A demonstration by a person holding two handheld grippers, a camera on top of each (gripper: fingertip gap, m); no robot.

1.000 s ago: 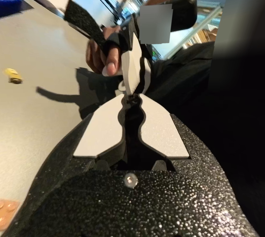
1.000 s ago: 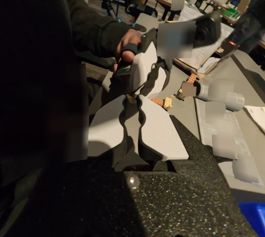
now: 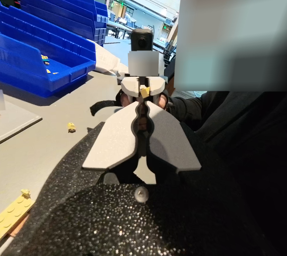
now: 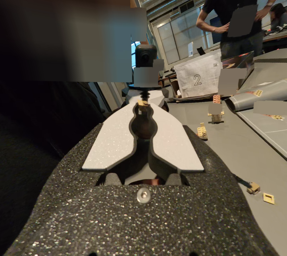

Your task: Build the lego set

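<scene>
The left tongs (image 3: 142,104) and right tongs (image 4: 142,106) meet tip to tip above the desk (image 3: 46,147), both nearly closed on one small tan plastic lego piece (image 4: 142,105) held directly between them.

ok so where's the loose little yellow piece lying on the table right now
In the left wrist view, the yellow piece lies alone on the grey table, left of the left claw, before the blue bin.
</scene>
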